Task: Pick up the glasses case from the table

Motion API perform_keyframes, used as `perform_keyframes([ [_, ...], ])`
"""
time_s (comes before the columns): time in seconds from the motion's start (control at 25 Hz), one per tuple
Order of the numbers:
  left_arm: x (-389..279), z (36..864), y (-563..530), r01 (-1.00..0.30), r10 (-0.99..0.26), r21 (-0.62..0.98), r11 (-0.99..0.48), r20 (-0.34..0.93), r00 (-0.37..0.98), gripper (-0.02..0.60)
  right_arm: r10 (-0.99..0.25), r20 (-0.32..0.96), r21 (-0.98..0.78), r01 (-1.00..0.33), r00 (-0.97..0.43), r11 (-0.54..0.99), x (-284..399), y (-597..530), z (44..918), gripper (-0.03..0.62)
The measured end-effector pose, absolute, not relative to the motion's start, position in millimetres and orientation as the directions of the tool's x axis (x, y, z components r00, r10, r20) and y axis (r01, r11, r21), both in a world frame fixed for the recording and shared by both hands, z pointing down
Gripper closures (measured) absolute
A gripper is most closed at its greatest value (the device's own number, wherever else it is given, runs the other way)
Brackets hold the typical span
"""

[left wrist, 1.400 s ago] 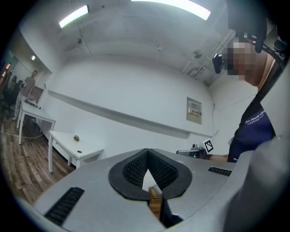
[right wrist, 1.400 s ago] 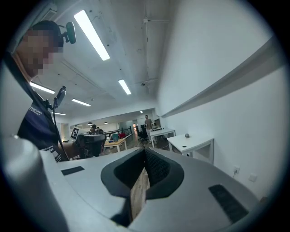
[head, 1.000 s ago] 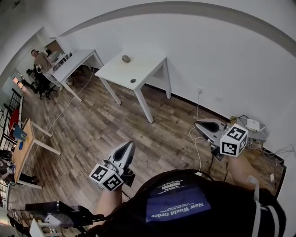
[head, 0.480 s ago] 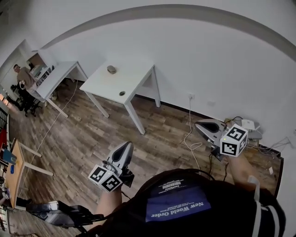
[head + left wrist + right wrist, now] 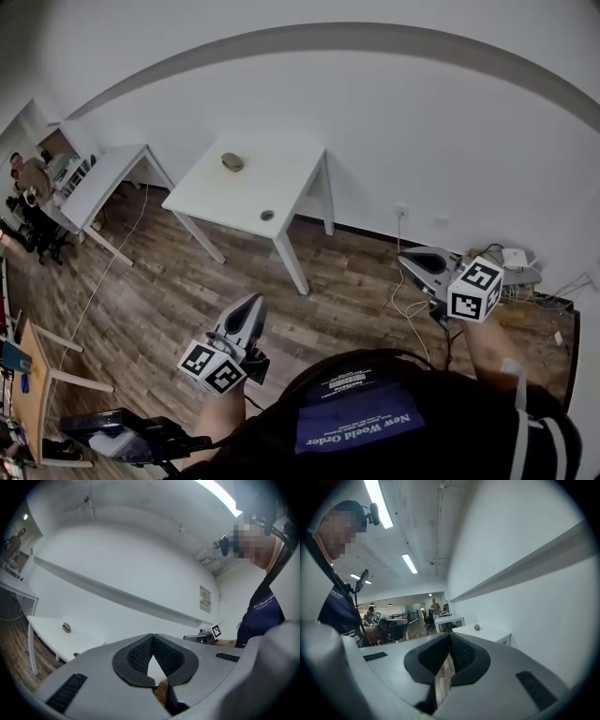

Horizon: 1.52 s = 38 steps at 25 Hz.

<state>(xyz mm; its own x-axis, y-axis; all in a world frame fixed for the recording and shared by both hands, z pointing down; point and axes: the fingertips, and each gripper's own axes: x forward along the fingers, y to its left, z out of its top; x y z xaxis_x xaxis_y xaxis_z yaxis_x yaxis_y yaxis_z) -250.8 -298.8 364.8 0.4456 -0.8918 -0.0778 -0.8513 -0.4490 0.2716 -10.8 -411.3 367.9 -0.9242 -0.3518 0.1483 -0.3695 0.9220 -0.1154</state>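
bearing the glasses case (image 5: 232,161) — white table (image 5: 267,187) on wood floor (image 5: 159,281).

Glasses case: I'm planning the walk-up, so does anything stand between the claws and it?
Nothing visible does. Only wood floor lies between the left claw, the right claw and the white table. The glasses case lies far back on it; a small round thing sits nearer the front edge, apart.
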Motion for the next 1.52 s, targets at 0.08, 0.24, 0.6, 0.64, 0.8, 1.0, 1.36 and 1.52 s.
perform_keyframes([
  [0.08, -280.4, 369.1, -304.9, -0.851, -0.895, 0.284, -0.442, -0.081, 0.438, 0.584, -0.341, 0.168, -0.117, -0.363, -0.925, 0.925, -42.1, -417.8, 372.7, 0.594],
  [0.24, -321.6, 376.9, -318.0, -0.856, -0.904, 0.297, -0.424, -0.082, 0.42, 0.584, -0.314, 0.197, -0.112, -0.34, -0.929, 0.934, -91.1, -439.5, 376.0, 0.594],
  [0.6, -383.4, 393.1, -395.5, -0.886, -0.94, 0.326, -0.33, -0.029, 0.339, 0.584, -0.195, 0.209, -0.146, -0.228, -0.958, 0.963, -177.6, -535.2, 390.9, 0.594],
  [0.64, -384.2, 393.8, -404.4, -0.891, -0.943, 0.321, -0.321, -0.026, 0.33, 0.584, -0.186, 0.207, -0.152, -0.219, -0.96, 0.964, -179.3, -546.5, 394.9, 0.594],
  [0.8, -386.4, 393.3, -431.6, -0.913, -0.957, 0.294, -0.283, -0.021, 0.29, 0.584, -0.151, 0.182, -0.155, -0.18, -0.972, 0.971, -185.7, -585.1, 400.3, 0.594],
  [1.0, -387.8, 374.3, -516.2, -0.927, -0.969, 0.283, -0.244, -0.034, 0.245, 0.584, -0.084, 0.163, -0.136, -0.107, -0.983, 0.985, -206.2, -677.2, 384.4, 0.594],
  [1.36, -387.2, 377.2, -650.3, -0.939, -0.979, 0.279, -0.203, -0.032, 0.202, 0.584, -0.023, 0.147, -0.123, -0.041, -0.989, 0.992, -224.4, -817.1, 390.0, 0.594],
  [1.52, -415.4, 409.6, -700.5, -0.936, -0.977, 0.283, -0.208, -0.014, 0.213, 0.584, -0.025, 0.154, -0.151, -0.049, -0.988, 0.987, -252.0, -864.5, 426.5, 0.594],
])
